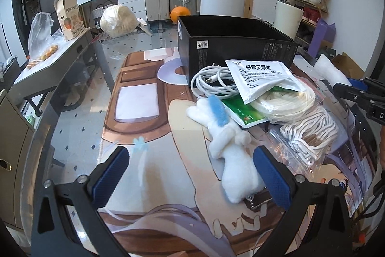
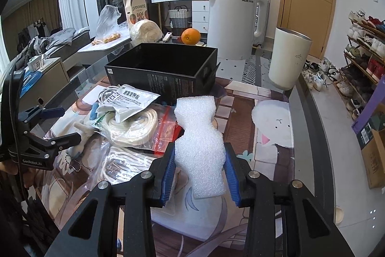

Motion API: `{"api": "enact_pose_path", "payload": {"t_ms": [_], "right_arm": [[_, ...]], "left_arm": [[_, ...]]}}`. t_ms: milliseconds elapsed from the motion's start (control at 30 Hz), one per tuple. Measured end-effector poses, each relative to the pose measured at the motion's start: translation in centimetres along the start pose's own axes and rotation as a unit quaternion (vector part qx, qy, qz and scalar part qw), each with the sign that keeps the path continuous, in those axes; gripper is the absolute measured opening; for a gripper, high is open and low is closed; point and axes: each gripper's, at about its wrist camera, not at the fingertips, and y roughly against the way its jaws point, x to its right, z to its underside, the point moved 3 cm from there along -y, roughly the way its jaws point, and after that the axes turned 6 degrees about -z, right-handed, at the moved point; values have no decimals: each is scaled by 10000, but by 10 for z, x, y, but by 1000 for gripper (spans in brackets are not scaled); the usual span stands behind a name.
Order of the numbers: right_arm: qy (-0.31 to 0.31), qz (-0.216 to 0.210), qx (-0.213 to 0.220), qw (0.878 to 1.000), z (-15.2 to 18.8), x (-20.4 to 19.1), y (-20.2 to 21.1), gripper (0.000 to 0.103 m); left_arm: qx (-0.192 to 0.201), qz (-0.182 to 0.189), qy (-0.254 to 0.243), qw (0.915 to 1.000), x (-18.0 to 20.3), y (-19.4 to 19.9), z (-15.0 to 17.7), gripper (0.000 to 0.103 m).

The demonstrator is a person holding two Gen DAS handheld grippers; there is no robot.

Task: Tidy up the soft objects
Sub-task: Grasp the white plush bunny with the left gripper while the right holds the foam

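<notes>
My right gripper [image 2: 199,172] is shut on a white foam piece [image 2: 198,136] and holds it above the table, in front of the open black box [image 2: 163,71]. The foam also shows at the right in the left wrist view [image 1: 333,70]. My left gripper [image 1: 192,175] is open, low over the mat, its right finger beside a white plush rabbit [image 1: 228,148] lying between the jaws. Beyond the rabbit lies a pile: white cable [image 1: 211,83], white medicine sachet [image 1: 262,78], green sachet [image 1: 243,112], coiled cream rope [image 1: 288,100], and bagged white cord [image 1: 310,134].
The black box [image 1: 235,45] stands at the far side of the printed mat [image 1: 144,112] on a glass table. A white cylinder bin [image 2: 288,57], an orange [image 2: 190,36] and a white appliance [image 2: 232,21] stand behind. A shoe rack [image 2: 365,47] is at the right.
</notes>
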Motion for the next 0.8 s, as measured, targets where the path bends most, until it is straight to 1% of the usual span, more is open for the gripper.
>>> {"api": "enact_pose_path", "payload": {"t_ms": [167, 267, 300, 333, 367, 400, 467, 533, 567, 633, 667, 733, 800], "right_arm": [[13, -36, -17, 10000, -1, -3, -2, 38], [21, -28, -27, 10000, -1, -3, -2, 38], [28, -23, -28, 10000, -1, -3, -2, 38], [32, -20, -25, 10000, -1, -3, -2, 38], [30, -22, -27, 10000, -1, -3, -2, 38], [27, -20, -28, 10000, -1, -3, -1, 38], [12, -40, -28, 10000, -1, -3, -1, 38], [9, -51, -19, 10000, 0, -4, 0, 38], [6, -56, -16, 10000, 0, -4, 0, 38], [19, -57, -13, 10000, 0, -5, 1, 38], [31, -56, -7, 10000, 1, -6, 2, 38], [54, -50, -4, 10000, 1, -7, 3, 38], [80, -33, 5, 10000, 0, -8, 4, 38]], "left_arm": [[-69, 86, -47, 9999, 12, -7, -5, 103], [-207, 21, -200, 9996, 19, -13, -7, 102], [-252, -3, -196, 9995, 19, -15, -7, 100], [-273, -3, -168, 9995, 18, -15, -6, 94], [-322, 44, -120, 9994, 17, -17, -5, 91], [-386, 87, -98, 9992, 16, -19, -4, 89], [-390, 127, -122, 9991, 17, -18, -3, 87], [-353, 105, -294, 9989, 21, -16, -1, 77], [-318, 141, -330, 9989, 23, -15, 0, 74], [-239, 183, -359, 9989, 24, -12, 1, 56], [-202, 192, -362, 9990, 23, -11, 1, 52], [-145, 249, -381, 9989, 22, -8, 3, 34], [-104, 325, -401, 9986, 21, -4, 5, 33]]}}
